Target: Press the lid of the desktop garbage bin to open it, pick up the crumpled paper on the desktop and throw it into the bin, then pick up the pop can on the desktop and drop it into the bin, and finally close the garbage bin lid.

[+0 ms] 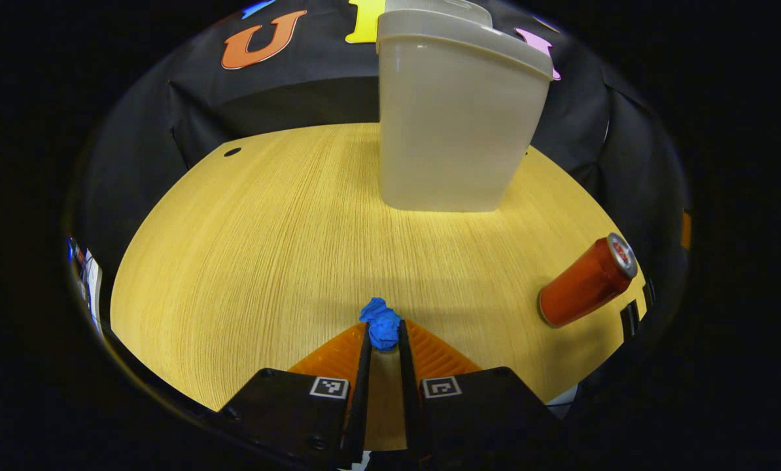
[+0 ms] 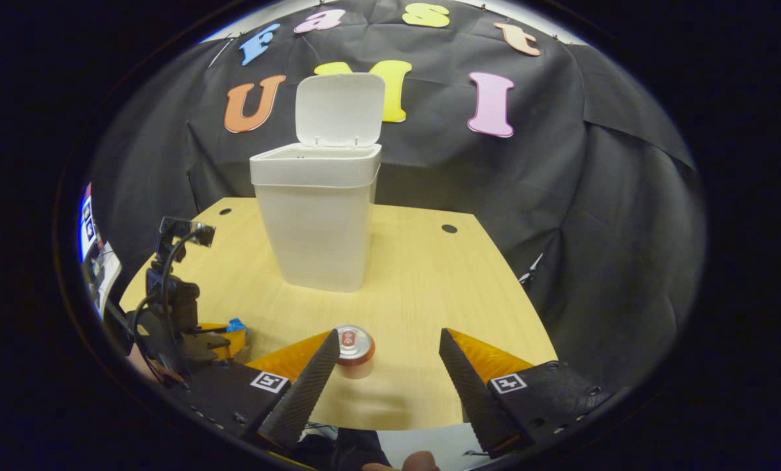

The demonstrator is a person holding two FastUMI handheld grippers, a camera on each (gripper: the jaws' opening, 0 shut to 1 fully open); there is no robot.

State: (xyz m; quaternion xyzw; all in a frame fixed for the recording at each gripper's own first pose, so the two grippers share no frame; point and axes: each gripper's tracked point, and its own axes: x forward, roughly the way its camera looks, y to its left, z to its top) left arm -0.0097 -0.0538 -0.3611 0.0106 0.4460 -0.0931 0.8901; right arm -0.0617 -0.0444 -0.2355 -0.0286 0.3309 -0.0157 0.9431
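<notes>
Both fingers of my left gripper (image 1: 384, 340) pinch the blue crumpled paper (image 1: 381, 324) low over the wooden surface (image 1: 266, 248). Ahead stands the white garbage bin (image 2: 315, 216), its lid (image 2: 339, 108) raised upright. Off to the right, the red pop can (image 1: 587, 281) stands on the surface. My right gripper (image 2: 387, 356) hangs open above it, holding nothing.

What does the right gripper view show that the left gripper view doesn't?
Right gripper view: the bin's lid standing open, the right tongs spread wide above the can, and the left tongs from outside. Left gripper view: the left tongs closed on the blue paper up close. Both: bin, can, table.
</notes>
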